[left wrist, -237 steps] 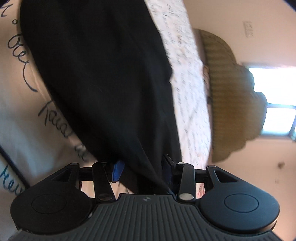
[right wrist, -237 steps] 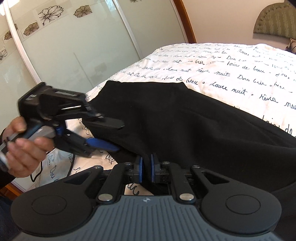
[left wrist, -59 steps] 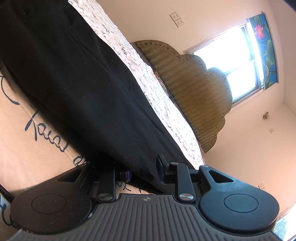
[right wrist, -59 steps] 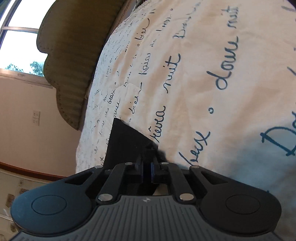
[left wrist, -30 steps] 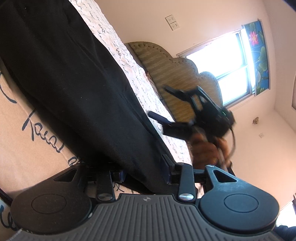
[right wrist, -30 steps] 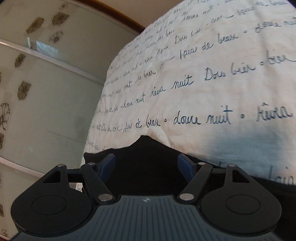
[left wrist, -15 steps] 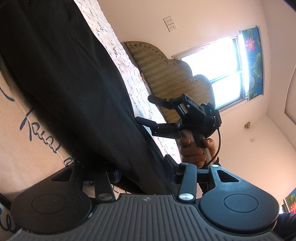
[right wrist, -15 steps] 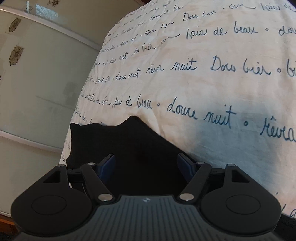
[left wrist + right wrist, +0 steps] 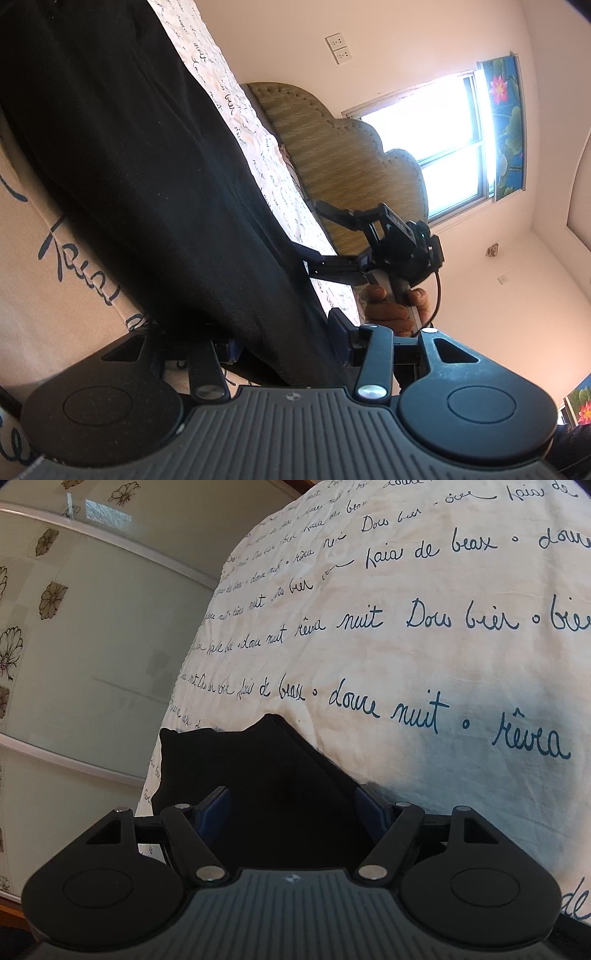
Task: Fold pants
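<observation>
Since two seconds ago, the right gripper [image 9: 291,808] has been opened wide and is being held over the pants [image 9: 266,775] on the bed [image 9: 424,657]. Pants are lying between the left gripper's [image 9: 288,343] half-open, recently widened jaws; contact cannot be told.

Right gripper [image 9: 291,808] jaws spread wide, black pants [image 9: 266,775] lying between the 2 blue pads [image 9: 212,814] - white bedspread [image 9: 424,646] with script lettering, glass wardrobe doors [image 9: 92,646] behind.
</observation>
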Motion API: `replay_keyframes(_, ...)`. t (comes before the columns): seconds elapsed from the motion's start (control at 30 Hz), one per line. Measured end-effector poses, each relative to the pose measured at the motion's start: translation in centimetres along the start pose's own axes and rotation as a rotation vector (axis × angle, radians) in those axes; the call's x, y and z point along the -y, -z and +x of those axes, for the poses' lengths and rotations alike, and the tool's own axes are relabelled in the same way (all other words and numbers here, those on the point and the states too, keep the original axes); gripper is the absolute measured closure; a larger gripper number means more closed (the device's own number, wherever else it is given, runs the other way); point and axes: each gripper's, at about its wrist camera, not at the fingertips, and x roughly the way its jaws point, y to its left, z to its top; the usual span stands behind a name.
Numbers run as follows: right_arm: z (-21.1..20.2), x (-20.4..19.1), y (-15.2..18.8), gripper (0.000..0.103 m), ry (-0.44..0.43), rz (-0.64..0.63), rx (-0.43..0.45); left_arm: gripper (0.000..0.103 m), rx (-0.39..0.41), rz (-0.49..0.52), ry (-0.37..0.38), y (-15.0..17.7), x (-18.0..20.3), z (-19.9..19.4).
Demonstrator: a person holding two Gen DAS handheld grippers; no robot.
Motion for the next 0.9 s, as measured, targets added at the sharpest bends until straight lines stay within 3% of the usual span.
replay_keyframes(0.1, -0.3, 0.2, 0.6, 0.029, 0.002, -0.007, -0.026, 0.051, 0.000, 0.000, 0.000, 0.0, 0.0, 0.0)
replay_keyframes(0.33, -1.9, 1.2, 1.1, 0.028, -0.055, 0.033, 0.017, 0.051, 0.000, 0.000, 0.000, 0.0, 0.0, 0.0)
replay_keyframes(0.53, 0.7, 1.8, 0.6, 0.029, -0.066, 0.065, -0.036, 0.051, 0.003, 0.000, -0.002, 0.0, 0.0, 0.0)
replay_keyframes(0.57, 1.3, 1.7, 0.4, 0.032, -0.081, 0.069, -0.039, 0.051, 0.003, 0.000, -0.002, 0.0, 0.0, 0.0)
replay_keyframes(0.6, 2.0, 1.4, 0.2, 0.045, -0.085, 0.057, -0.046, 0.051, 0.003, 0.000, -0.002, 0.0, 0.0, 0.0)
replay_keyframes(0.67, 3.5, 0.5, -0.3, 0.057, -0.014, 0.007, -0.080, 0.050, 0.003, 0.000, -0.002, 0.0, 0.0, 0.0)
replay_keyframes(0.8, 4.6, -0.2, -0.8, 0.061, -0.006, -0.031, -0.103, 0.050, 0.004, -0.002, -0.001, 0.0, 0.0, 0.0)
replay_keyframes(0.83, 4.8, -0.1, -0.7, 0.067, -0.007, -0.031, -0.105, 0.051, 0.005, -0.003, 0.000, 0.0, 0.1, 0.0)
replay_keyframes(0.9, 5.2, 0.2, -0.6, 0.095, 0.011, -0.046, -0.127, 0.050, 0.005, -0.006, 0.001, 0.0, 0.2, -0.1)
